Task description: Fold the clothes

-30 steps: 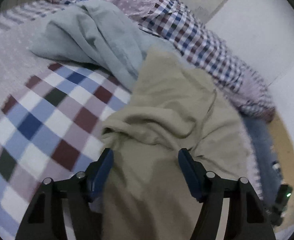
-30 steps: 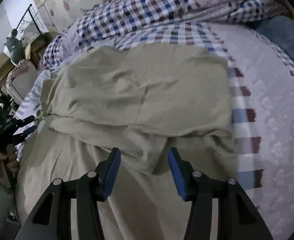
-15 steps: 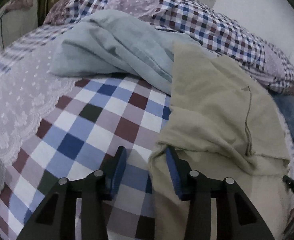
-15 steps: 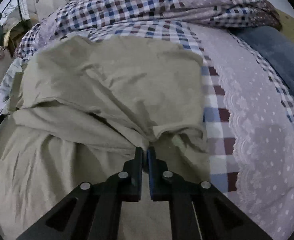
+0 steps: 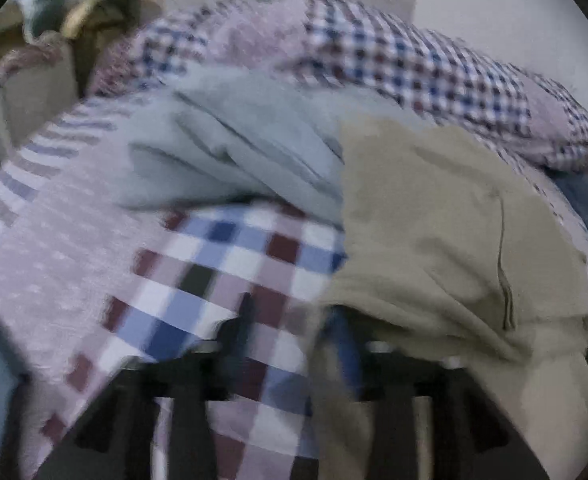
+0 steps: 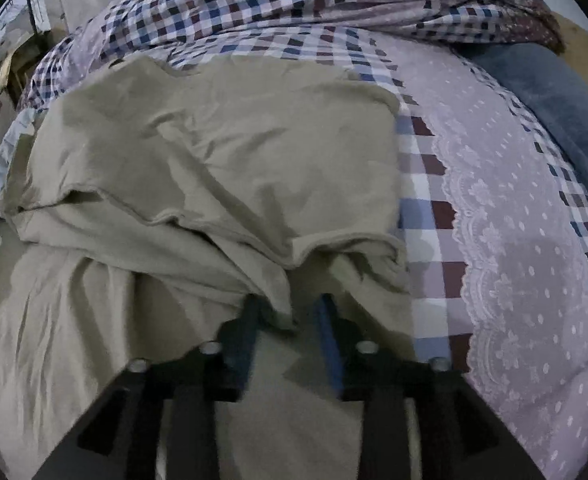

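Note:
A khaki garment (image 6: 213, 152) lies crumpled on the bed, its upper layer doubled back over the lower one. My right gripper (image 6: 287, 312) is open at the near hem, and a hanging fold of khaki cloth sits loosely between its fingers. In the left wrist view the same khaki garment (image 5: 434, 220) fills the right half. My left gripper (image 5: 294, 326) is blurred by motion and stands part open at the garment's left edge. The cloth edge drapes over its right finger (image 5: 344, 340), and checked bedding shows in the gap.
The bed has a checked and dotted lilac cover (image 5: 221, 264) with a lace border (image 6: 494, 260). A pale blue garment (image 5: 233, 152) lies bunched beyond the khaki one. A checked quilt (image 6: 273, 4) is heaped at the far side, a dark blue cloth (image 6: 554, 92) at the right edge.
My right gripper, pinched shut on the khaki fold half a second ago, has opened. My left gripper narrowed from wide open and slid left to the garment's edge; its view is now blurred.

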The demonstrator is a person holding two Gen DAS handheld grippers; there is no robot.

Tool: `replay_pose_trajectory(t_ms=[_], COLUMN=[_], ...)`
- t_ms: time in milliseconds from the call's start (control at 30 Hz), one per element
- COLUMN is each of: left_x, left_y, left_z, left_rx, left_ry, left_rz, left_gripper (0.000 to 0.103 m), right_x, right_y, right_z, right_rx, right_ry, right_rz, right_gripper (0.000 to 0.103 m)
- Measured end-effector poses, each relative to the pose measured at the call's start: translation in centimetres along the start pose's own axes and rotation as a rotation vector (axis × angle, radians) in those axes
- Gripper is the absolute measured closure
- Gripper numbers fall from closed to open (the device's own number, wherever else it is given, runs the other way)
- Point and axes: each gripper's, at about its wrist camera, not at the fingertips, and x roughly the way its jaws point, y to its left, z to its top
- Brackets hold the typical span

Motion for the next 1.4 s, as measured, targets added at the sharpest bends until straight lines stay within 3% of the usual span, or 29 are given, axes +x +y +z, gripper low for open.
replay_pose_trajectory(t_ms=[33,133,200,233,300,400,500,633,867,933,1000,1033,1067,1100,1133,1233,1267,1333,1400], left_x=[-0.6,-3.0,-3.7,-4.3,-4.2,-1.5,1.8,-0.1,-6.8,-6.9,-4.7,-3.5,-2.7,-1.9,-2.4,-4.6,-5.7,-6.3,-5.8], left_y=[0.2,-0.5,-2.1,-2.4,-1.9,-0.3,1.9,1.1,-3.2,-3.6,-1.8,-0.8,0.6,1.9,2.3,-1.1,-3.3,-6.2,-9.1], left_z=[0.2,0.8,1.5,1.5,2.0,1.3,-1.1,-1.3,-0.9,-0.9,-1.0,-1.2,-1.6,-2.1,-2.3,-0.9,-0.4,-0.5,-1.4], left_rx=[-0.023,-0.091,-0.097,-0.114,-0.151,-0.2,-0.272,-0.193,-0.049,-0.02,-0.058,-0.086,-0.155,-0.228,-0.284,-0.185,-0.094,0.013,0.102], left_ry=[-0.023,-0.085,-0.129,-0.144,-0.12,0.031,0.208,0.167,-0.008,-0.02,0.02,0.065,0.12,0.176,0.168,0.027,-0.048,-0.122,-0.149], left_rz=[0.008,0.014,0.063,0.109,0.159,0.188,0.123,0.134,0.193,0.207,0.235,0.274,0.284,0.291,0.208,-0.054,-0.103,-0.173,-0.281], left_gripper=[0.036,0.034,0.032,0.025,0.019,0.017,0.017,0.017,0.017,0.017,0.017,0.019,0.042,0.056,0.066,0.064,0.063,0.06,0.054], right_x=[0.0,-0.2,-0.4,-0.5,-0.7,-0.8,-1.0,-1.2,-1.0,-0.9,-1.0,-1.1,-1.2,-1.3,-1.4,-1.1,-1.1,-1.1,-1.1], right_y=[-0.2,-1.1,-1.4,-1.5,-1.5,-1.1,-0.7,-0.7,-1.0,-1.0,-1.0,-0.9,-0.8,-0.7,-0.6,-0.6,-0.5,-0.3,-0.2], right_z=[0.0,0.0,0.1,0.2,-0.1,-0.3,-0.7,-1.0,-0.9,-1.0,-1.2,-1.2,-1.3,-1.3,-1.4,-1.5,-1.5,-1.6,-1.5], right_rx=[0.0,0.002,0.002,0.003,0.001,-0.022,-0.038,-0.049,-0.048,-0.051,-0.054,-0.058,-0.063,-0.069,-0.074,-0.073,-0.075,-0.078,-0.08], right_ry=[0.003,0.005,0.001,0.0,-0.001,0.002,0.007,0.004,0.002,0.003,0.003,0.002,0.0,-0.002,-0.005,-0.002,-0.003,-0.006,-0.008], right_rz=[0.005,0.02,0.022,0.028,0.038,0.049,0.057,0.066,0.074,0.075,0.079,0.082,0.084,0.085,0.086,0.079,0.078,0.076,0.075], right_gripper=[0.063,0.063,0.063,0.063,0.063,0.063,0.063,0.063,0.063,0.063,0.063,0.062,0.063,0.063,0.062,0.062,0.062,0.062,0.062])
